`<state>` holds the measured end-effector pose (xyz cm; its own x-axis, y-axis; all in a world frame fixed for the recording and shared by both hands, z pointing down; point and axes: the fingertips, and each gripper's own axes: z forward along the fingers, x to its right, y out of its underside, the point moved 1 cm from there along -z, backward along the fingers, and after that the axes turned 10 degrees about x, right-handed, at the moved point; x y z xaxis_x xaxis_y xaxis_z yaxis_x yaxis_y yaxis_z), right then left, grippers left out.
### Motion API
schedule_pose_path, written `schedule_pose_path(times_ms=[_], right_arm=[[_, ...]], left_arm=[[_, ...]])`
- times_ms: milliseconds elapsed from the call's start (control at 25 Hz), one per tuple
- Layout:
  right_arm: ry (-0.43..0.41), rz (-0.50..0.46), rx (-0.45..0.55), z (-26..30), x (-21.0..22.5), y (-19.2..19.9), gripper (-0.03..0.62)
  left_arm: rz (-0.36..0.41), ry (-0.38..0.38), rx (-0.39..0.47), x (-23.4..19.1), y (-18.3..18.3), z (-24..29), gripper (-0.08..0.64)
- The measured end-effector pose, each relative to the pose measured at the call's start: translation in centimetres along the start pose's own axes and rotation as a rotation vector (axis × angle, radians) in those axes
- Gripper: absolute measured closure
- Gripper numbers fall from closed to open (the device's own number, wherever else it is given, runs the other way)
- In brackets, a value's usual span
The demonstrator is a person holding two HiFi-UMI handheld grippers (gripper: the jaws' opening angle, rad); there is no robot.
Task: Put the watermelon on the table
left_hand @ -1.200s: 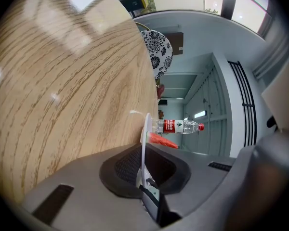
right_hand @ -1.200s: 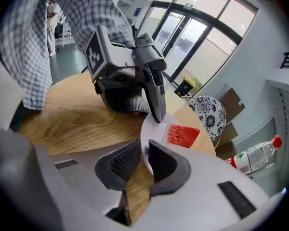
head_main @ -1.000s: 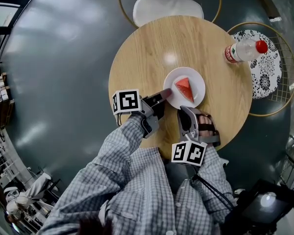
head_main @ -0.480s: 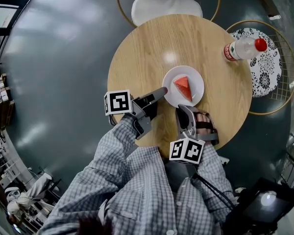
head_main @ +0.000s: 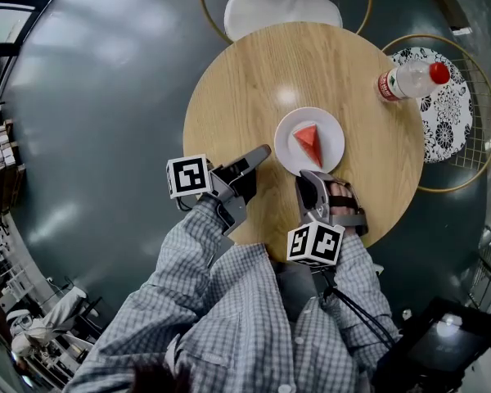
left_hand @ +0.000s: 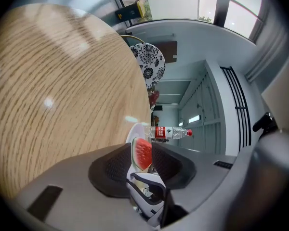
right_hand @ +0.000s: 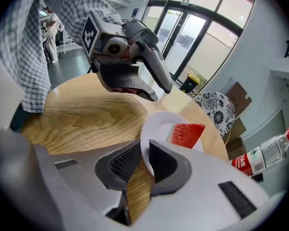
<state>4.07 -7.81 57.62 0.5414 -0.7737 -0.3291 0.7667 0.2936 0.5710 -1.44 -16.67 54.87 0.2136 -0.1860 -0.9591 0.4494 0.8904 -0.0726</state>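
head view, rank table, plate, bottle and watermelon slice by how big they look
1. table
2. plate
3. bottle, though its height toward the camera makes this less sure
4. watermelon slice

**A:** We're on the bottle (head_main: 409, 80) first: there's a red label (head_main: 386, 87) round its body with white print on it.

**B:** We see the print, but from the head view it's too small for us to read a single letter.

**A:** The right gripper view brings us closer to the label (right_hand: 245, 163). We get white marks, perhaps a triangle logo, but no word we can make out.

**B:** The left gripper view shows us the label (left_hand: 161, 132) small and far off, and it's unreadable there too.

**A:** What about the marker cube (head_main: 188, 176) on the left gripper (head_main: 262, 151), and the other cube (head_main: 315, 244) on the right gripper (head_main: 308, 178)?

**B:** We see black-and-white square codes on both, with no letters or numbers.
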Motion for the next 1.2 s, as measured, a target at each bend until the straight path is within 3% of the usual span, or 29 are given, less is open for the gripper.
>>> schedule_pose_path(times_ms=[280, 520, 560, 600, 720, 920, 1040, 1200], right_arm=[[-0.003, 0.212, 0.120, -0.5, 0.3, -0.8, 0.521], [0.116, 0.417, 0.231, -2.1, 2.4, -1.6, 0.525], [0.114, 0.467, 0.234, -2.3, 2.5, -1.3, 0.575], [0.110, 0.526, 0.239, -2.4, 2.5, -1.1, 0.584], [0.138, 0.731, 0.252, -3.4, 2.8, 0.1, 0.584], [0.176, 1.046, 0.271, -5.2, 3.2, 2.4, 0.584], [0.186, 1.124, 0.315, -7.1, 3.4, 2.0, 0.584], [0.199, 1.153, 0.355, -9.7, 3.6, 1.1, 0.584]], left_arm=[[0.036, -0.012, -0.025, 0.3, 1.3, -0.6, 0.440], [0.087, -0.002, -0.022, 0.3, 1.9, -0.9, 0.442], [0.097, 0.004, -0.029, 0.3, 2.1, -0.8, 0.442], [0.117, -0.005, -0.038, 0.0, 2.4, -0.8, 0.445], [0.187, -0.035, -0.063, -0.6, 3.4, -0.7, 0.548], [0.206, -0.009, -0.097, 0.6, 5.2, -0.5, 0.552], [0.230, 0.011, -0.100, 1.9, 6.1, -1.1, 0.552], [0.272, 0.043, -0.105, 3.9, 7.5, -2.1, 0.554]])
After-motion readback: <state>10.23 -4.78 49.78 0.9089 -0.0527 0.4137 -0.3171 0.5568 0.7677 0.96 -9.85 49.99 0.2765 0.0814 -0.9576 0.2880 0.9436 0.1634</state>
